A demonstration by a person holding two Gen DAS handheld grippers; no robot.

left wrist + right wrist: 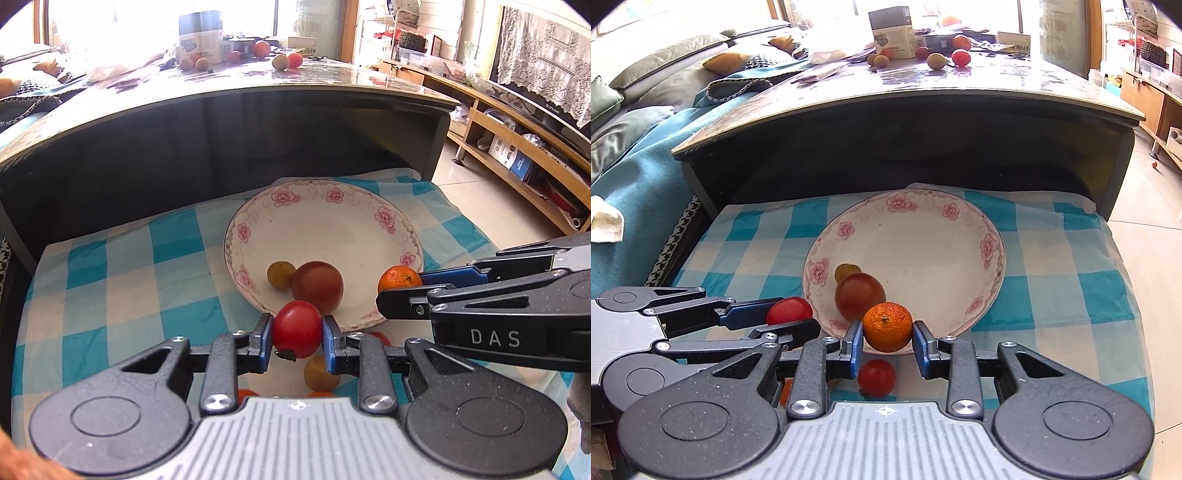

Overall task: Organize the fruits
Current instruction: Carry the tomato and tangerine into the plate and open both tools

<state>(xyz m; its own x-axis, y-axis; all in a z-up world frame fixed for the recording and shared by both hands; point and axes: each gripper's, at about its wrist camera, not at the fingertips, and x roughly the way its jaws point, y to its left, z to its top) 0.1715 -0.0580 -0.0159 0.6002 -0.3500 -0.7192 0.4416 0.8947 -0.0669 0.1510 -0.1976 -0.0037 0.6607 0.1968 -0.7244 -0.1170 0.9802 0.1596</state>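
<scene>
Left wrist view: your left gripper (297, 330) is clamped on a red tomato (296, 328), glossy, stem stub pointing down, held just off the near rim of the floral plate (325, 206). The plate sits on the checked cloth (122, 280) toward its far edge, under the overhang of the table (221, 107). Already in the plate near its front rim: a brownish-red round fruit (317, 286) touching a small yellow-green one (280, 275). Another small yellowish fruit (320, 373) lies on the cloth below your jaws. Right wrist view: your right gripper (888, 334) is closed on an orange (887, 326), dimpled skin, navel facing the camera, also at the plate's near rim, just beside the left one. A loose red tomato (876, 377) waits on the cloth under it. Step looks like mid-delivery, both fruits carried to the plate, neither released. Next move likely calls for pushing each gripper forward past the rim, lowering, then opening; mind the round fruits already inside, they'd roll if bumped. More fruit sits on the table's far edge (938, 61).
</scene>
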